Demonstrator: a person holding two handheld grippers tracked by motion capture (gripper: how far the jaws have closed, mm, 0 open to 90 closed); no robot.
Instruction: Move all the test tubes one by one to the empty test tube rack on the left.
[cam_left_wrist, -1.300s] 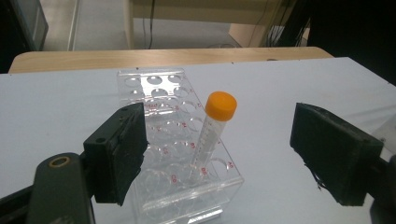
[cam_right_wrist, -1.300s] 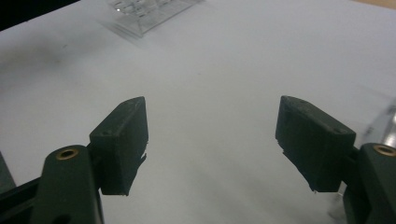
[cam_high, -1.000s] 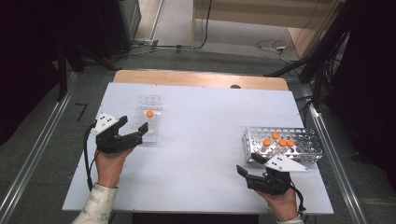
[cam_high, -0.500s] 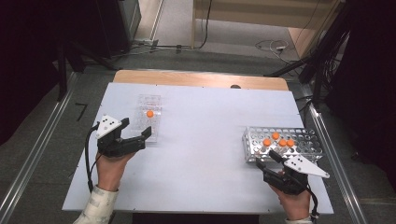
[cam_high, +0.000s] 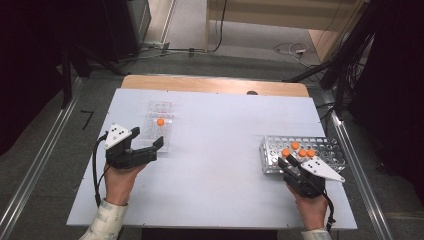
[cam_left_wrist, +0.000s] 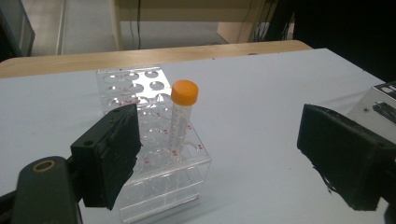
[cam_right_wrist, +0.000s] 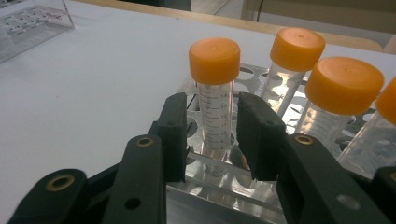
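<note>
A clear plastic rack stands at the table's left and holds one orange-capped tube. My left gripper sits just in front of it, open wide, its jaws having just been opening, with nothing between them. At the right, a metal rack holds several orange-capped tubes. My right gripper reaches to the rack's near left corner. Its jaws have just been closing around the front tube, and slim gaps still show beside the pads.
The white table spreads between the two racks. A wooden strip runs along its far edge. Metal rails flank the table, and cables lie on the floor behind.
The right gripper has swung forward to the metal rack and its jaws have narrowed around the front tube. The left gripper has barely shifted by the clear rack.
</note>
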